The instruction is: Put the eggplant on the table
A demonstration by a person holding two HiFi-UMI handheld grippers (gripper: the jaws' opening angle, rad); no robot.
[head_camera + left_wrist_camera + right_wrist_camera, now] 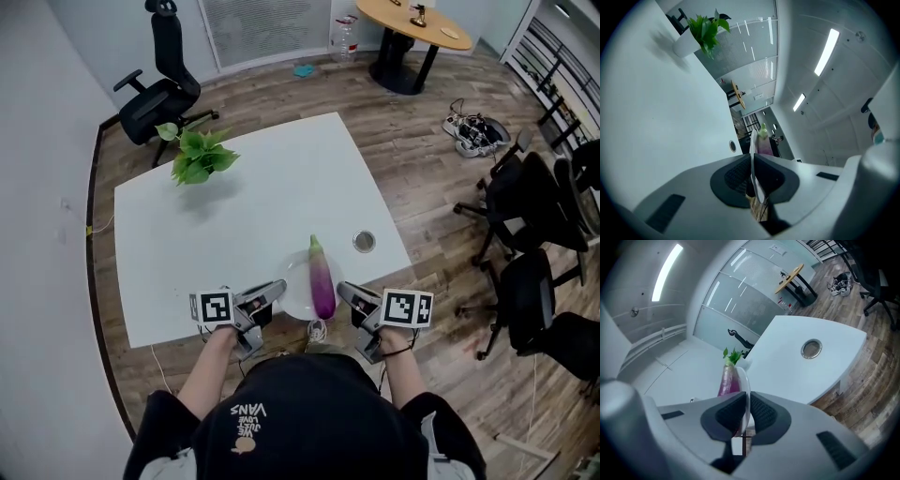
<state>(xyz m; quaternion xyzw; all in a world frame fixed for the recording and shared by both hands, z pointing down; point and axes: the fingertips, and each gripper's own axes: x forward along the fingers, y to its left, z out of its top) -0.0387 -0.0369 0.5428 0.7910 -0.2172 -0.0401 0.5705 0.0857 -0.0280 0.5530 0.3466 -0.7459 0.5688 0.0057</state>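
A purple eggplant (322, 278) with a green stem lies on a white plate (298, 281) at the near edge of the white table (262, 197). My left gripper (273, 292) is shut on the plate's left rim, and my right gripper (348, 296) is shut on its right rim. In the left gripper view the plate (753, 150) runs edge-on between the left gripper (753, 177) jaws, with the eggplant (764, 143) beyond. The right gripper view shows the plate (746, 383) pinched in the right gripper (747, 414), eggplant (727, 379) to its left.
A potted green plant (199, 155) stands at the table's far left. A round metal grommet (364, 242) sits near the right edge. Black office chairs (534, 216) stand to the right and one (164, 89) at the back left. A round wooden table (412, 28) is far behind.
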